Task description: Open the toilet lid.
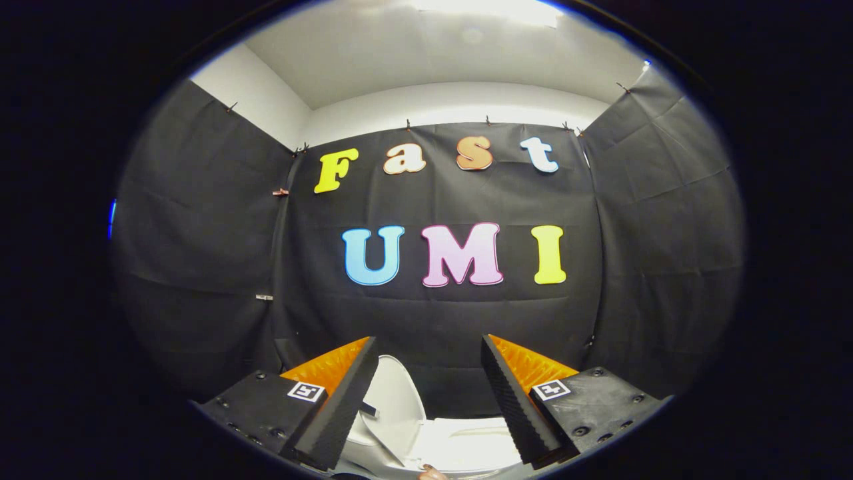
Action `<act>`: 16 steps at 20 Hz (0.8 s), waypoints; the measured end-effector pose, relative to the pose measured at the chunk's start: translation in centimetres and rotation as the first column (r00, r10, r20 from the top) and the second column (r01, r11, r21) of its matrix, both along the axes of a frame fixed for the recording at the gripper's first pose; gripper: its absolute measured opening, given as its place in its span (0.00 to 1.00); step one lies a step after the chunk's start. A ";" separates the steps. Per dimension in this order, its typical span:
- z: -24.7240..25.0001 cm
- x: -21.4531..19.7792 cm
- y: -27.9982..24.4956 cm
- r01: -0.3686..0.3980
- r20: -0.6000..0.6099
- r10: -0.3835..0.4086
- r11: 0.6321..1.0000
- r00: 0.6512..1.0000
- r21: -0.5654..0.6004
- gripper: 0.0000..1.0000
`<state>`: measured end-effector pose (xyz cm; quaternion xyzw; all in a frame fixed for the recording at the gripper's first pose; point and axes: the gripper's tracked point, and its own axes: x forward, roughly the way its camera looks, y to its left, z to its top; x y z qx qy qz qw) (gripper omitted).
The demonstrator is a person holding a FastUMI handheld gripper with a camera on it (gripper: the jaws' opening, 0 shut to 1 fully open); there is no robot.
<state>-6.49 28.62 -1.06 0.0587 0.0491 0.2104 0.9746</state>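
Note:
A white toilet (466, 443) sits low between my two fingers, below the black cloth wall. Its white lid (394, 403) stands raised, tilted up beside the left finger (346, 400). My gripper (428, 347) is open, held above the toilet and apart from it, with nothing between the fingers. The right finger (510, 400) hides part of the toilet's right side.
Black cloth walls (440, 313) close the booth behind and on both sides. A white ceiling with a bright light (486, 10) is above. A small part of a hand (433, 473) shows at the bottom near the toilet.

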 end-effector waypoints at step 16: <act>-1.3 2.1 -3.0 -0.004 -0.014 0.003 0.998 1.000 -0.057 0.98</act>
